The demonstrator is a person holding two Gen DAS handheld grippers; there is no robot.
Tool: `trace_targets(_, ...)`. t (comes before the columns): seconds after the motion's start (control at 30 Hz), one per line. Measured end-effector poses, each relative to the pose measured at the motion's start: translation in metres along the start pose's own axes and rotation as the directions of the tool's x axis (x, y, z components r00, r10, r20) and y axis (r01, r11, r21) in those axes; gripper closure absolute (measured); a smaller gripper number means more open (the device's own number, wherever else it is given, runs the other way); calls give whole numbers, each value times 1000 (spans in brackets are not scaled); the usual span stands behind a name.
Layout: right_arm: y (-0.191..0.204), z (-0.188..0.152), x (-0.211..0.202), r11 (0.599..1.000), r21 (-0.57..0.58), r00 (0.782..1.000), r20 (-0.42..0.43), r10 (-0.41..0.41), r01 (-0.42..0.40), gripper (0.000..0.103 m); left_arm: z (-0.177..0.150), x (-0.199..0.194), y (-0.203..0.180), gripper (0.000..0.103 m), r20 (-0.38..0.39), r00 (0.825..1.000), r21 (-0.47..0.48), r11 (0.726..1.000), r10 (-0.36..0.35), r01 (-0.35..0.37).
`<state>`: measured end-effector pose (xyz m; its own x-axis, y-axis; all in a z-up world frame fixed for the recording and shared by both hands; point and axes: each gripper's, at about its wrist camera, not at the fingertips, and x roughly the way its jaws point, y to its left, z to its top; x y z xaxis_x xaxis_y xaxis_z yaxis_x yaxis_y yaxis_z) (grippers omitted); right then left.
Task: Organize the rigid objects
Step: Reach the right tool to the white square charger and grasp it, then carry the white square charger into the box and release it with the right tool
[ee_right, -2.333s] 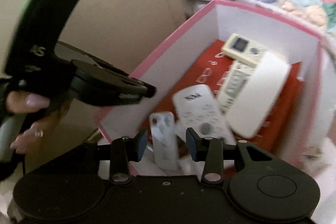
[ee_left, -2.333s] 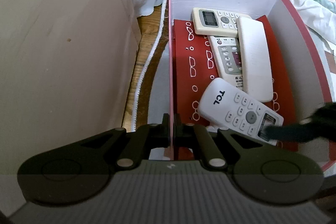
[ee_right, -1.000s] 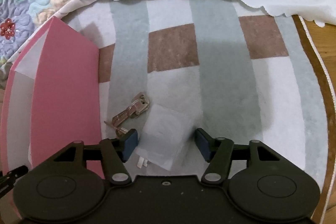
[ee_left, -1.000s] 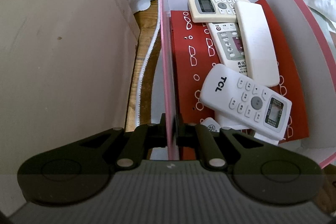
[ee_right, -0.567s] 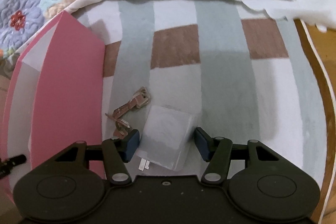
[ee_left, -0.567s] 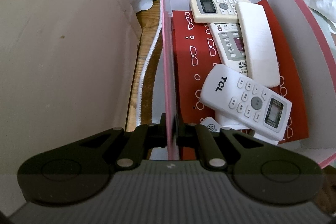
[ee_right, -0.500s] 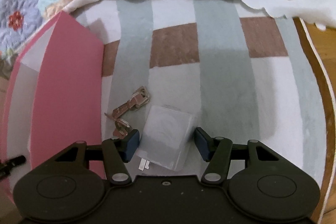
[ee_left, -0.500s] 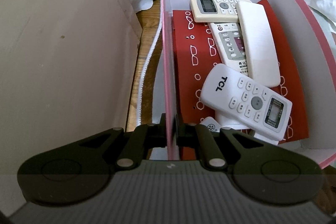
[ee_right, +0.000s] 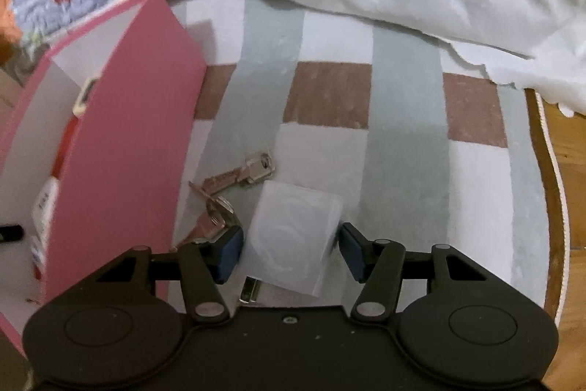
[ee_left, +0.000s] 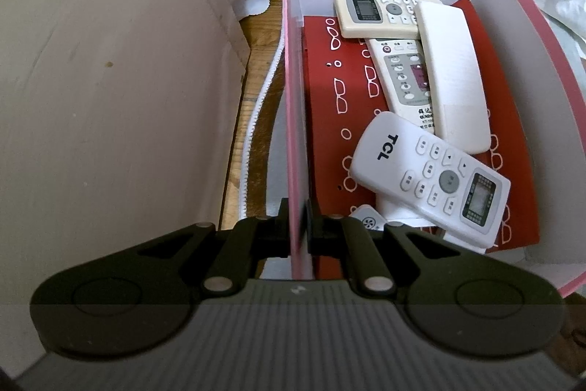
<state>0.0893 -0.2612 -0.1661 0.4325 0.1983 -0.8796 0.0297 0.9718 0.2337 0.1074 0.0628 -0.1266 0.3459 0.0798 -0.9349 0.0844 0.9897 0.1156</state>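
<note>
- Two grippers split the work: the left gripper point(ee_left: 296, 226) is pinched tight on the side wall of the pink cardboard box with white inner walls point(ee_left: 295, 120), probably to steady it while things go in
- Four remote controls already lie inside on a red sheet printed with white spectacles point(ee_left: 326, 120); the white remote control marked TCL point(ee_left: 428, 171) sits on top nearest the camera, crossing a long plain white one point(ee_left: 452, 72)
- One item is next: the right gripper point(ee_right: 289, 246) points down with the flat white square charger with metal prongs point(ee_right: 293, 237) between its blue pads, which stand just off its sides without pressing; the jaws have just been narrowing
- The charger rests on the grey, white and brown checked rug point(ee_right: 406, 171), near the box's outer wall
- Beside it, by the left pad, lies a bunch of metal keys point(ee_right: 227, 193), which could snag in the grip
</note>
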Motion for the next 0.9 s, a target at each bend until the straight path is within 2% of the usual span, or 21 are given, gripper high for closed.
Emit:
trace_targets(0.17, 4, 8, -28, 998, 24, 997, 52, 52, -53, 40, -1, 0, 0, 97, 2, 1000, -4, 1000, 0, 0)
trace_targets(0.3, 26, 15, -65, 992, -11, 987, 107, 122, -122, 40, -1, 0, 0, 96, 2, 1000, 2, 1000, 1, -1)
trace_targets(0.47, 79, 8, -103, 950, -164, 945, 151, 291, -267, 40, -2, -1, -1, 96, 6, 1000, 6, 1000, 6, -6)
trace_targets(0.57, 106, -3, -105, 899, -263, 912, 127, 391, -349, 40, -3, -1, 0, 96, 9, 1000, 4, 1000, 1, -1)
trace_targets(0.63, 120, -9, -97, 867, -286, 891, 83, 446, -408, 40, -3, -2, 0, 96, 9, 1000, 3, 1000, -1, 1)
trace_targets(0.7, 135, -12, -88, 843, -318, 880, 52, 472, -434, 40, -3, -2, 1, 96, 9, 1000, 0, 1000, -3, 3)
trace_targets(0.77, 146, -13, -76, 836, -331, 883, 19, 470, -438, 40, -3, -2, 1, 97, 11, 1000, 6, 1000, -5, 5)
trace_targets(0.9, 156, -14, -55, 852, -315, 901, -28, 432, -418, 41, -5, -2, 1, 97, 18, 1000, 16, 1000, -8, 8)
